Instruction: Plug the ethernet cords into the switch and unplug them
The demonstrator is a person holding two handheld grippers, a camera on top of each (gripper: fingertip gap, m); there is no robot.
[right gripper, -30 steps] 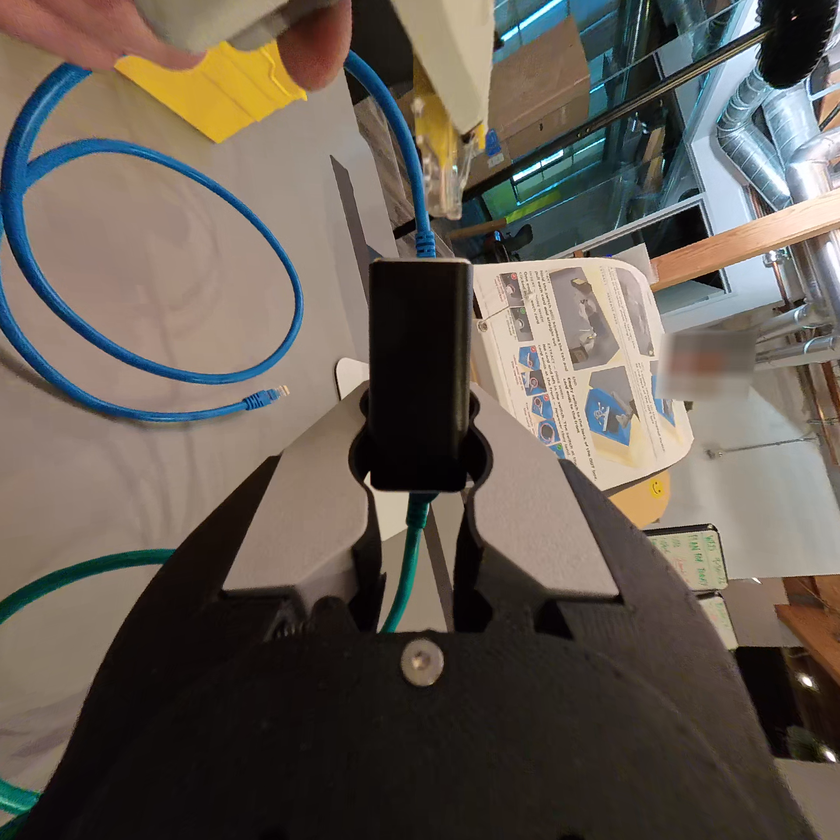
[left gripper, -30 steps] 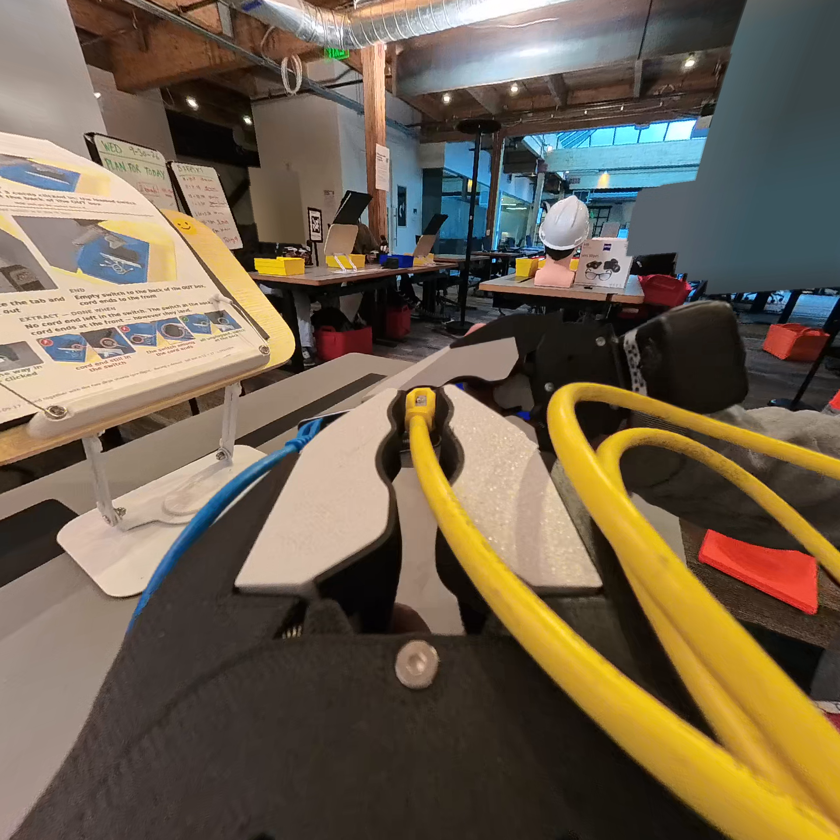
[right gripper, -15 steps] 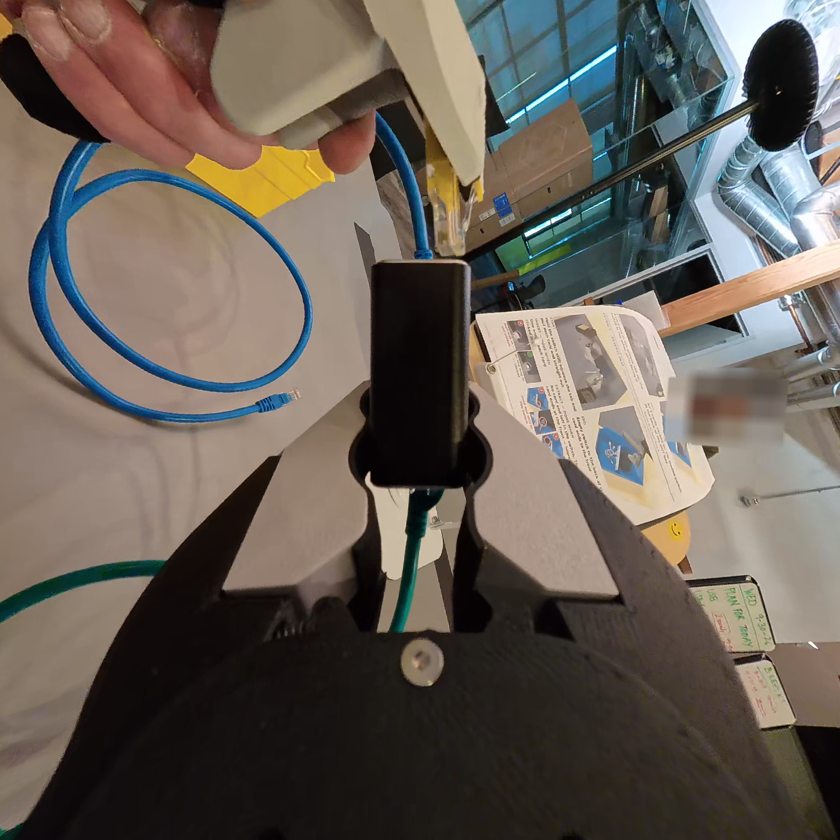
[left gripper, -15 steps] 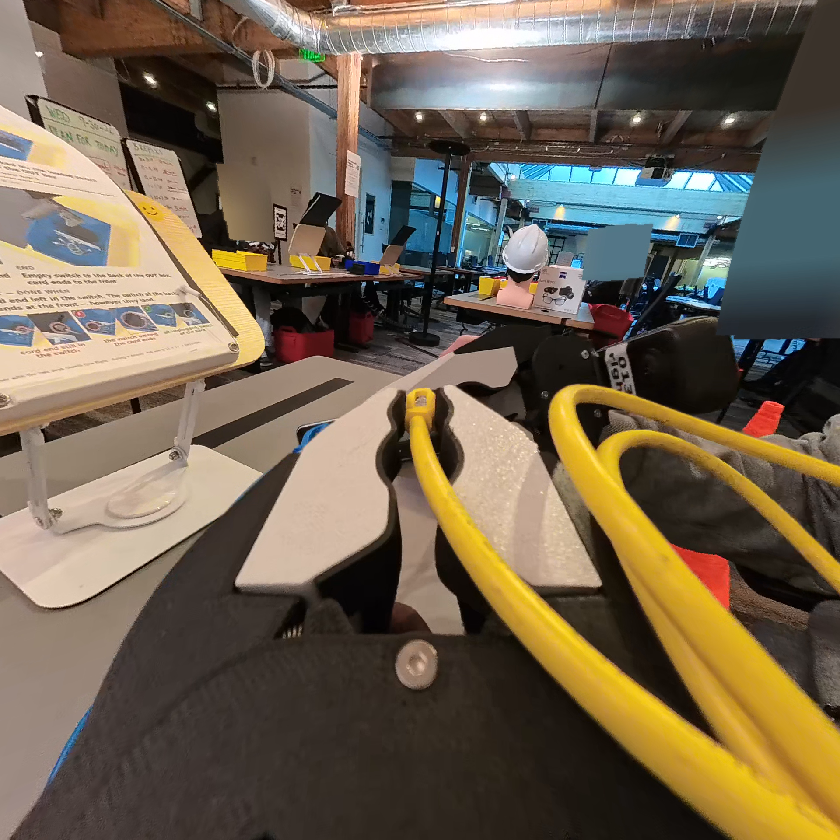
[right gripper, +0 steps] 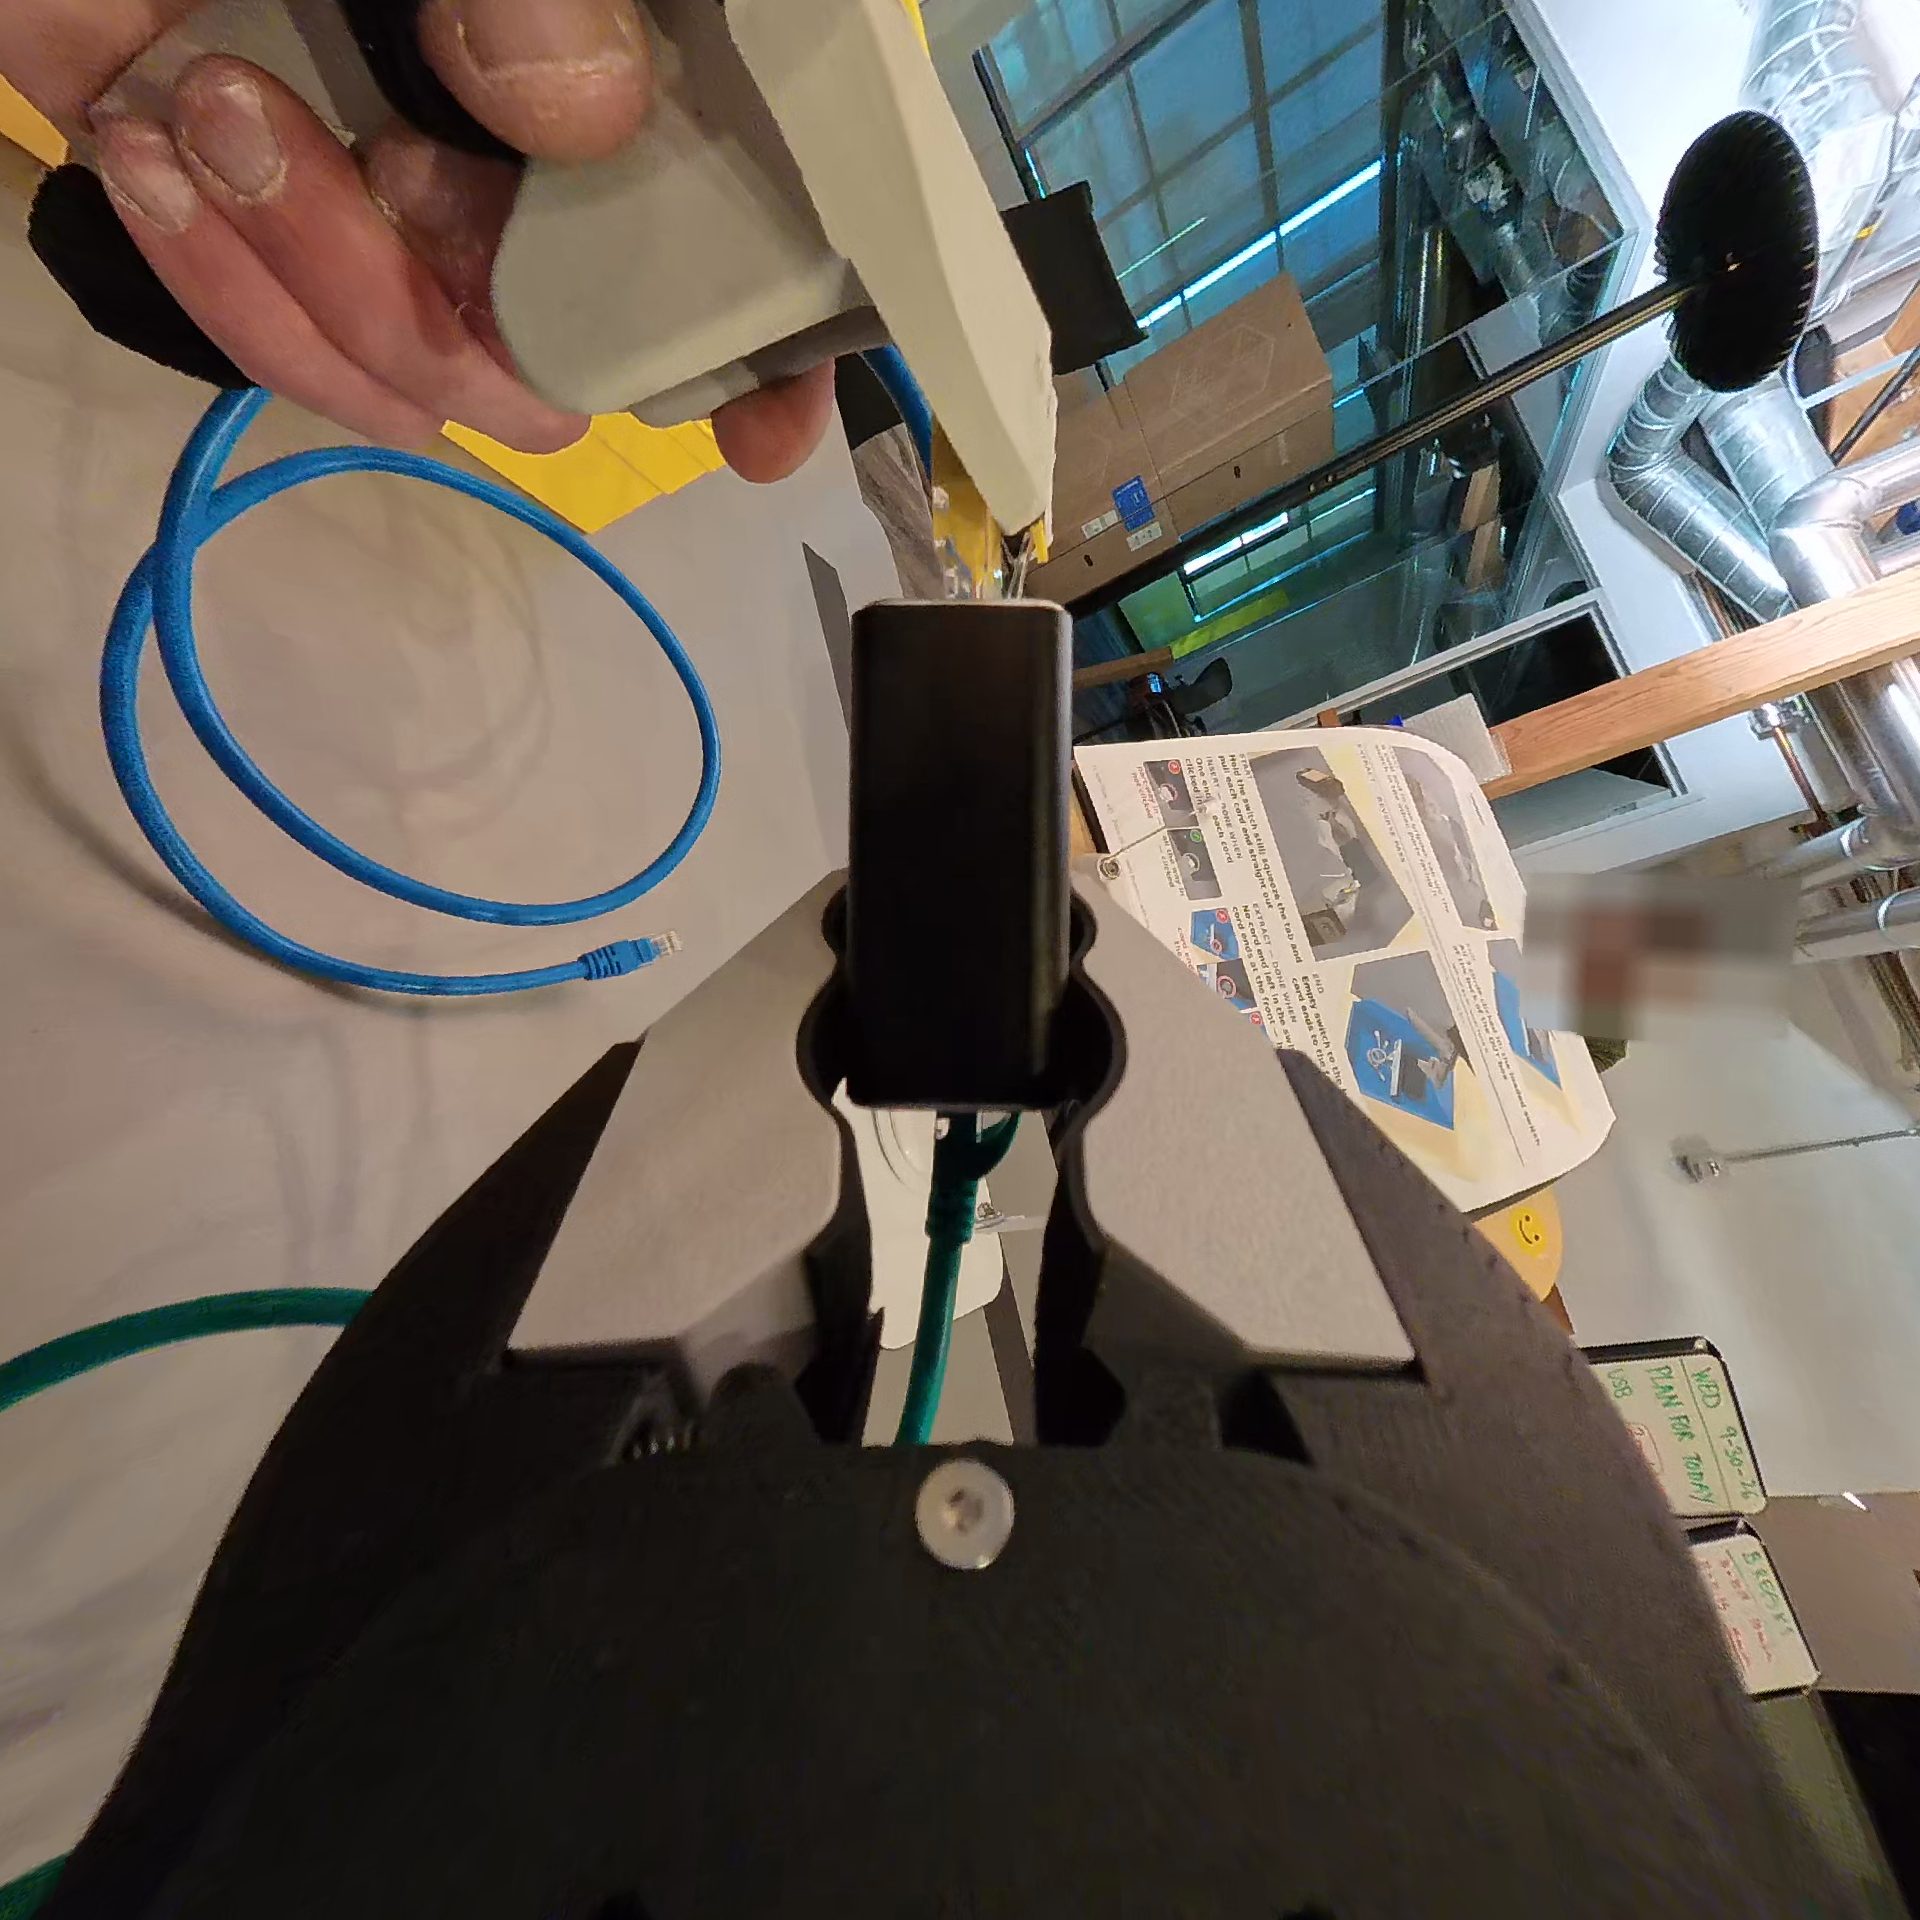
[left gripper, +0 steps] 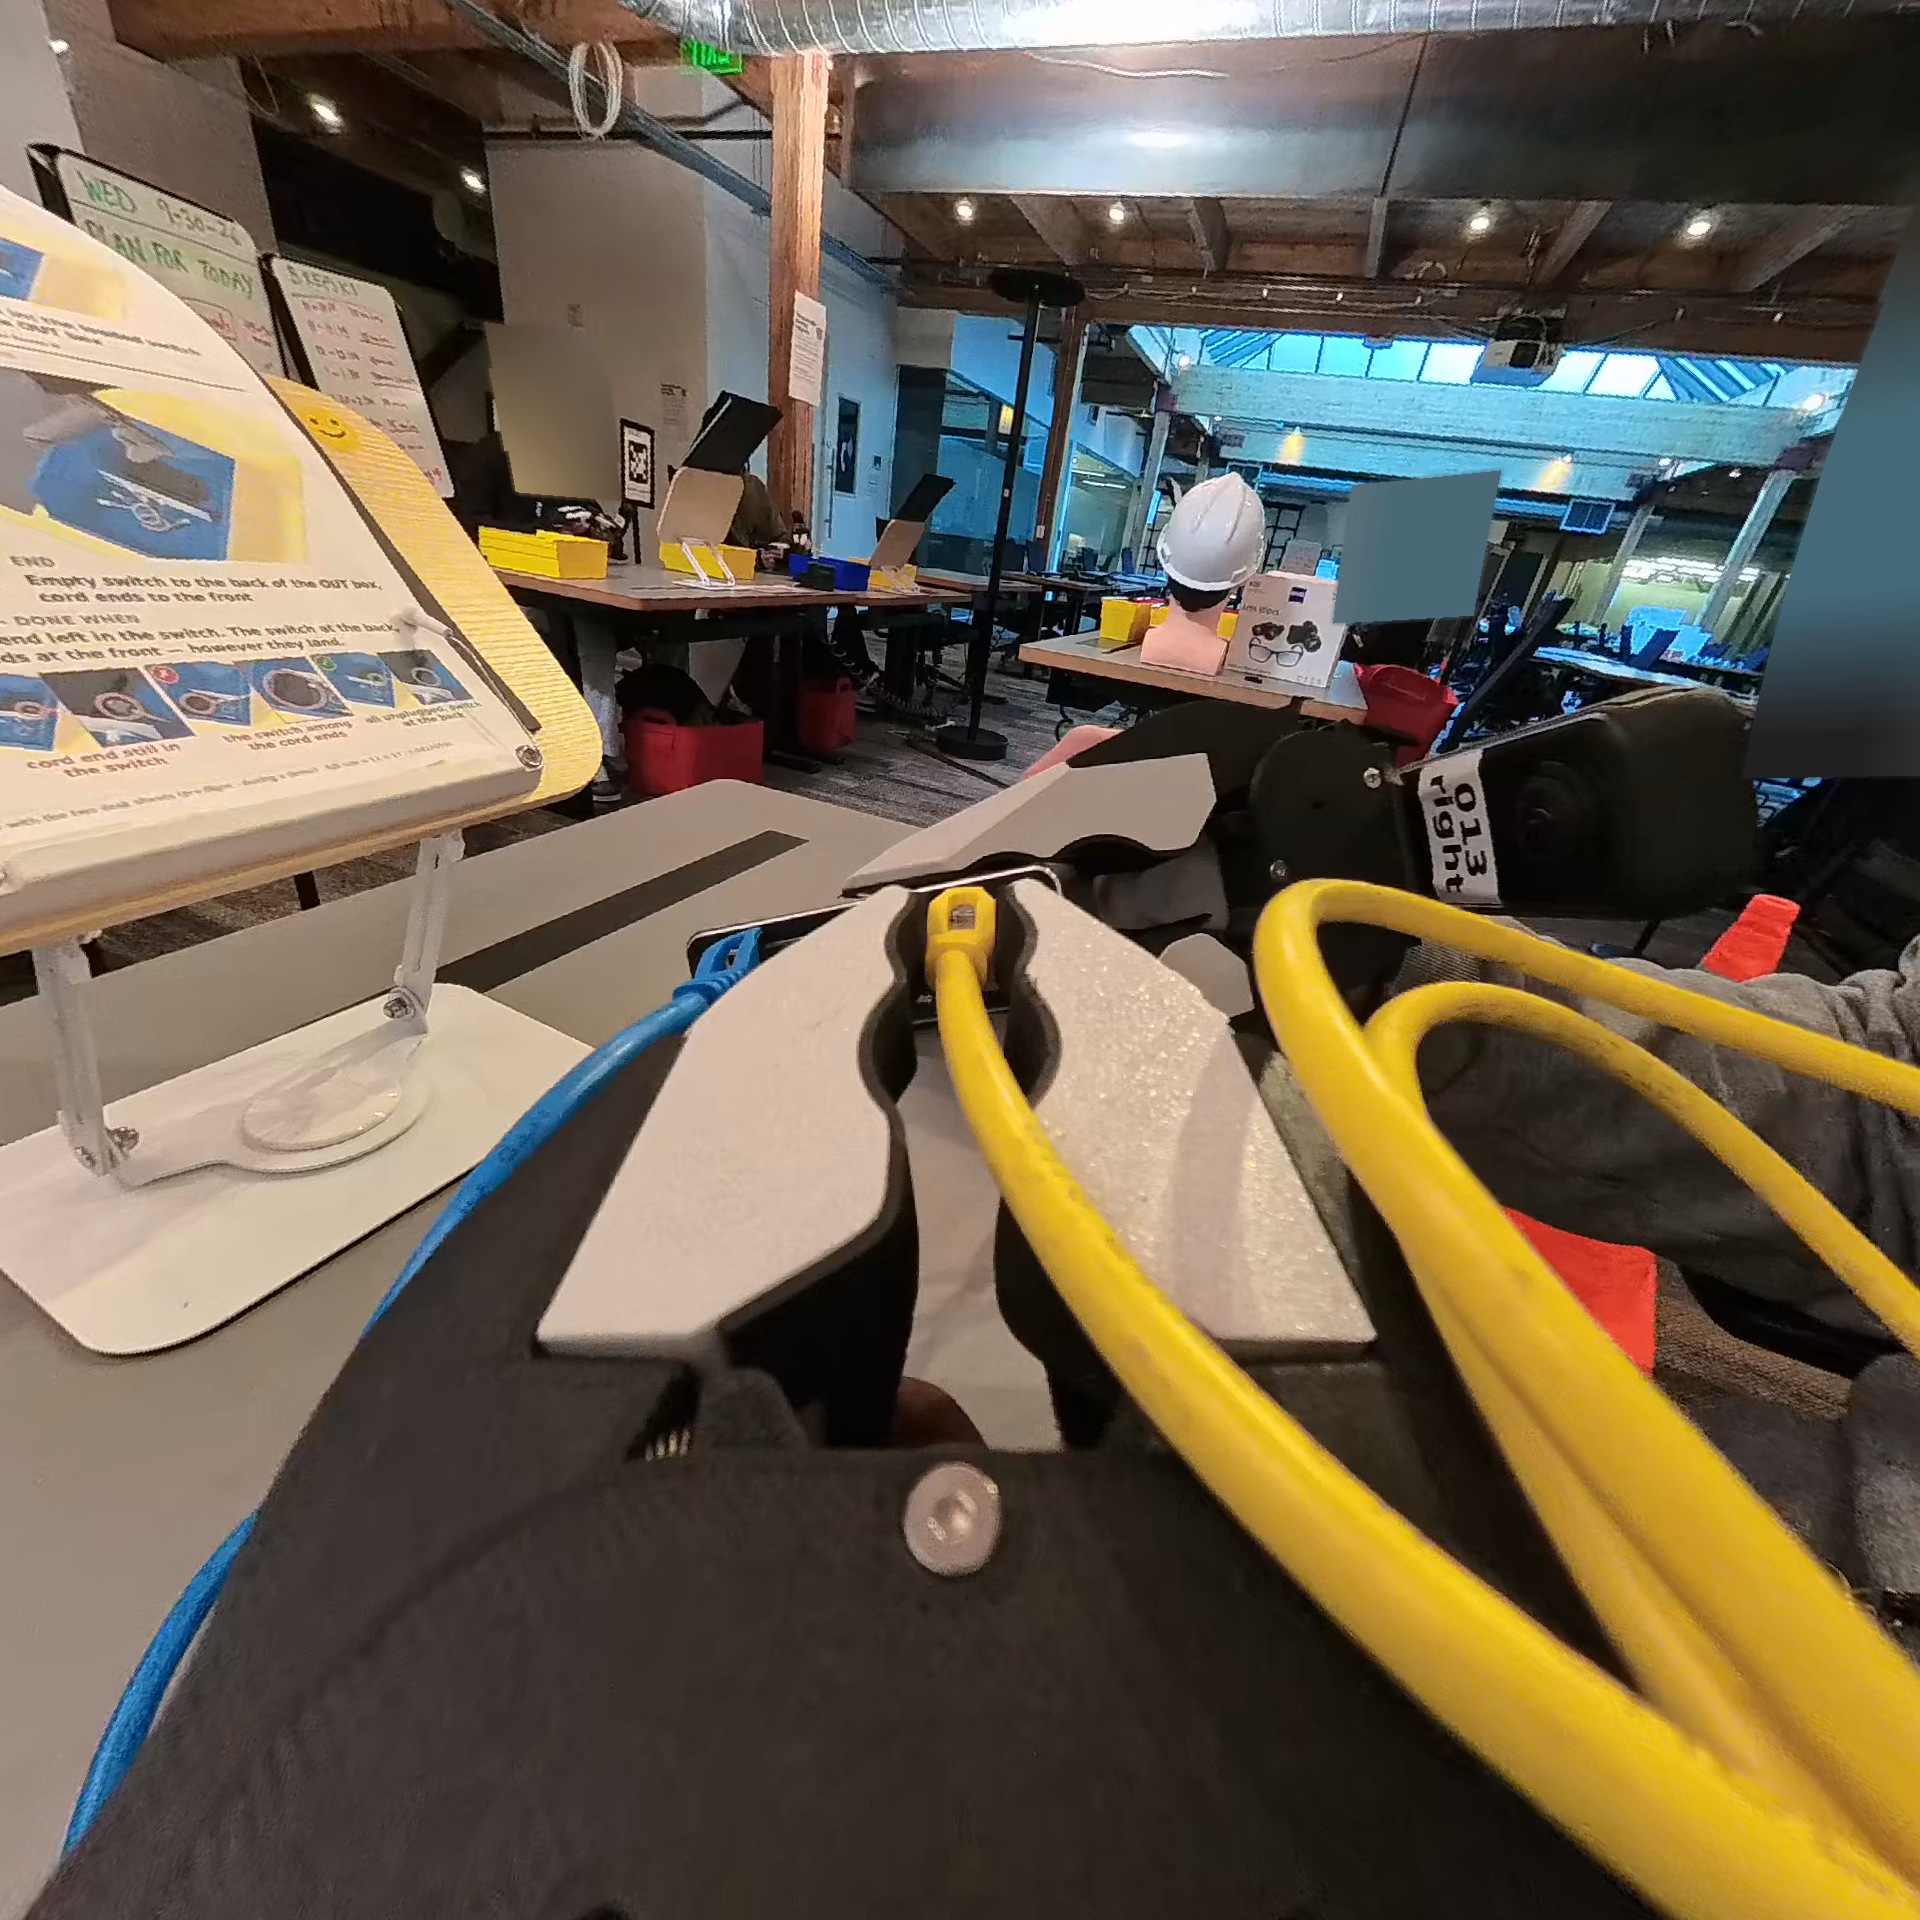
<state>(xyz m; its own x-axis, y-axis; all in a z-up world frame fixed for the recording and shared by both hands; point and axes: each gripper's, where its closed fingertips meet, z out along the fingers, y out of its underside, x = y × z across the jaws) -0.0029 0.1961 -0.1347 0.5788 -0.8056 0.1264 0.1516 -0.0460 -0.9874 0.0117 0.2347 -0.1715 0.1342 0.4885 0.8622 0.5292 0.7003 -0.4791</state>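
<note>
Moved: yellow ethernet plug [left gripper: 961, 925] now meets my black box switch [right gripper: 956, 862]. Left gripper [left gripper: 961, 935] fingers pinch it; right gripper [right gripper: 956, 1039] clamps switch (steadying insertion).

Open-plan workshop: rows of worktables [left gripper: 665, 597], exposed ductwork [right gripper: 1704, 488].

Instruction stand [left gripper: 239, 1143] left of switch [left gripper: 790, 930]

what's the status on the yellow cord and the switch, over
Left tongs shut on yellow cord, plug at the switch. Right tongs shut on switch, blue cord and green cord plugged in. Nothing blocking.
</note>
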